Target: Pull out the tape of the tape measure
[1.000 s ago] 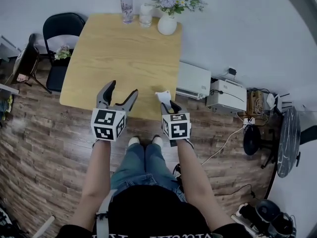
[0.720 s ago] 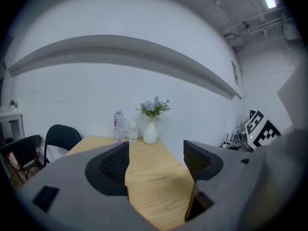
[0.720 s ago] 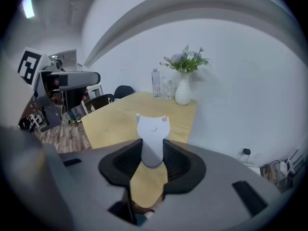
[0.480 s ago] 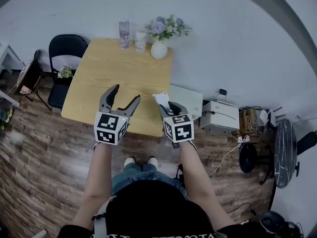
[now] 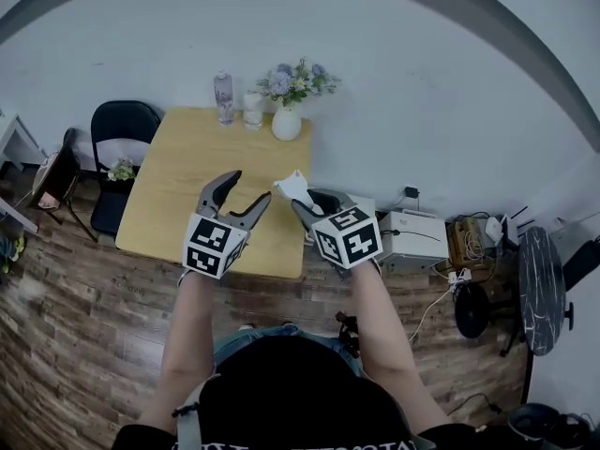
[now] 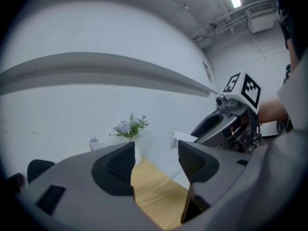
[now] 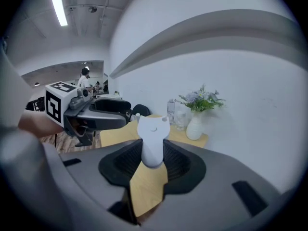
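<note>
Tape measure (image 5: 293, 188), a small white case, sits clamped between the two jaws of the right gripper (image 5: 305, 202), which grasps it by its lower part so that the upper part stands out above the dark pads. In the right gripper view the case stands upright in the middle of the jaws, with both pads pressed against its sides. It is held in the air above the near edge of the wooden tabletop (image 5: 178, 195), not resting on it.

The left gripper (image 5: 246, 188) is released. Its jaws stand apart and have just been closing somewhat, and nothing is between them: the left gripper view shows only tabletop and wall in the gap. This gripper is raised just beside the right one, and the tape measure lies near its right-hand jaw but apart from it.

At the far edge of the tabletop, against the white wall, stand a white vase of flowers (image 5: 286, 123), a glass (image 5: 252, 109) and a clear bottle (image 5: 223, 97), all close together. A black chair (image 5: 127, 129) stands at the left end of the tabletop, and a white machine (image 5: 417, 237) sits on the wooden floor (image 5: 84, 298) to the right.
</note>
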A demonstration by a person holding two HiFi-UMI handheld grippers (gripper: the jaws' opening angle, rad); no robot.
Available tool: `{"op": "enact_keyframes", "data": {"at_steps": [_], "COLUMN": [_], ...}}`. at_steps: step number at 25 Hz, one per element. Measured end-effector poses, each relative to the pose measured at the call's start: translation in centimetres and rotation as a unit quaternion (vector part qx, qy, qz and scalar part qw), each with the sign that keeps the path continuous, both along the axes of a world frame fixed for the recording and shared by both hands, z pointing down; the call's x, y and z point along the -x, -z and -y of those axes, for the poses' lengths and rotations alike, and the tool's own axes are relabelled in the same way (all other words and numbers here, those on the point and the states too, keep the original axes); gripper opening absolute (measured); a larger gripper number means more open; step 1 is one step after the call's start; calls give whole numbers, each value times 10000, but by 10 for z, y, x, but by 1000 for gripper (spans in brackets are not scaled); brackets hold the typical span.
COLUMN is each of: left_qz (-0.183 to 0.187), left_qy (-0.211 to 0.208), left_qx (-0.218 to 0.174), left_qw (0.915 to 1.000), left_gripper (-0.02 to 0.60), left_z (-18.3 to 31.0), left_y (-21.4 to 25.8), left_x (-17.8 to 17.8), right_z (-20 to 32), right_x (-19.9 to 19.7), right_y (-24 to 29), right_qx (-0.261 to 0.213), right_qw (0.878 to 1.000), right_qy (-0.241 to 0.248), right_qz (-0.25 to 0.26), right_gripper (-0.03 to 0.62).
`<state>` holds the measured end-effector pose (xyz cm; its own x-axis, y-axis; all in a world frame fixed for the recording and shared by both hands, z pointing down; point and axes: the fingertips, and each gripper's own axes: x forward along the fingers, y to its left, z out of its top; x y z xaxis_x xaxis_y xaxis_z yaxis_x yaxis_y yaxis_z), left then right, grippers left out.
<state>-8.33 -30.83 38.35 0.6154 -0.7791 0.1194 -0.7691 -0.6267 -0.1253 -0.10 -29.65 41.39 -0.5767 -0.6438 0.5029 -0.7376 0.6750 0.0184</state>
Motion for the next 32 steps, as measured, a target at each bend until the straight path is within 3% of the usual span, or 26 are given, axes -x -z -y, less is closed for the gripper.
{"op": "enact_keyframes", "data": {"at_steps": [8, 13, 16, 21, 25, 28, 32], "left_qz": [669, 755, 585, 791, 732, 834, 501], "left_qy": [-821, -1292, -1391, -1120, -851, -567, 44], "left_qx": [-230, -208, 100, 232, 420, 506, 708], "left_qw": [9941, 9885, 9885, 9903, 9928, 9936, 9962], "left_gripper": [155, 43, 41, 41, 40, 40, 40], "left_z": [-7, -15, -14, -5, 1, 8, 20], "left_y": [-1, -1, -1, -2, -2, -3, 1], "left_x": [-39, -51, -49, -46, -33, -23, 14], "right_z": [-7, -8, -9, -2, 2, 7, 13], "right_x": [-2, -7, -9, -12, -19, -26, -50], "right_y": [8, 11, 10, 7, 6, 2, 4], "right_qx": [-105, -92, 121, 526, 694, 674, 712], "right_qw": [9988, 9979, 9983, 9983, 9975, 9966, 9938], "right_qy": [371, 508, 484, 150, -90, -391, -824], "right_qz": [-288, -386, -306, -180, -73, -273, -232], "right_gripper": [146, 146, 146, 146, 146, 146, 146]}}
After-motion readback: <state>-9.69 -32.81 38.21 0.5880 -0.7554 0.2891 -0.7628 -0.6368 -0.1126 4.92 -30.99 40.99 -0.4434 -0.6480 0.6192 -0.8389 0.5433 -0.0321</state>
